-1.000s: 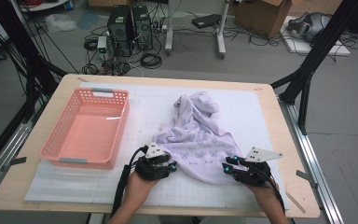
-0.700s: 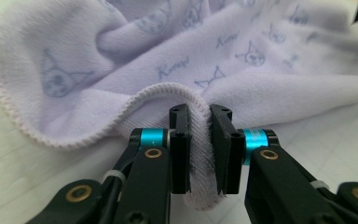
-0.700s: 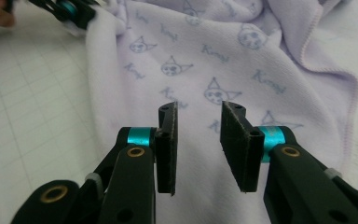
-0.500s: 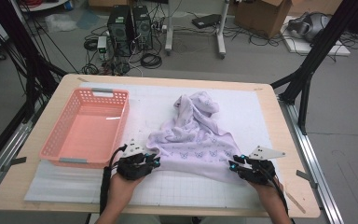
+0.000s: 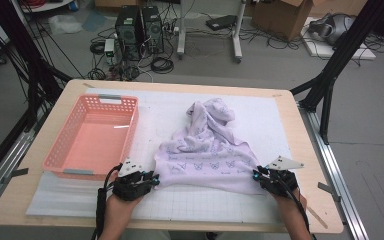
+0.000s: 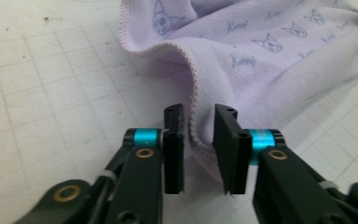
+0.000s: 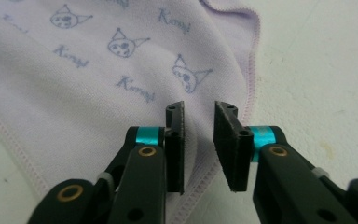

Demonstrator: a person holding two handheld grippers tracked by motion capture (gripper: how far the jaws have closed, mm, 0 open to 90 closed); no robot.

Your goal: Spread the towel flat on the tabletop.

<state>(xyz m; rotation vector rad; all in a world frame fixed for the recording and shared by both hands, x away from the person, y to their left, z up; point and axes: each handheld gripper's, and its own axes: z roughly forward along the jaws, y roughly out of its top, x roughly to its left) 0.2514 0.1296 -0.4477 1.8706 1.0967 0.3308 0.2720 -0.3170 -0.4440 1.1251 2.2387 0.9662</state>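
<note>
**Near edge of the towel drawn out wide between our two grippers**

Since a second ago our left gripper (image 5: pixel 152 181) has slid outward along the worktop (image 5: pixel 310 150), toward the salmon-pink plastic lattice basket (image 5: pixel 92 137), while our right gripper (image 5: pixel 256 175) has hardly shifted. The pale lilac terry towel printed with small cat faces (image 5: pixel 207 160) has followed: its near hem, which lay bunched between the two grippers, now runs as a long, nearly straight line from one to the other. The far part is still rumpled into a heap toward the middle of the white gridded mat (image 5: pixel 180 205).

In the left gripper view the stitched hem of the towel (image 6: pixel 196 126) stands folded between the jaws, which sit narrowly apart. They have just been closing and then easing open a little, and we cannot tell whether the pads actually press the cloth or merely flank it. In the right gripper view the corner of the towel (image 7: pixel 193 154) runs into an equally narrow gap, with the left pad against the fabric; a firm pinch looks likely there, though we cannot confirm it.

We judge that the towel is being spread flat for folding, with the near edge now squared. The basket stands empty, beside the towel's left end. The left grip needs to be sure before any lift.
</note>
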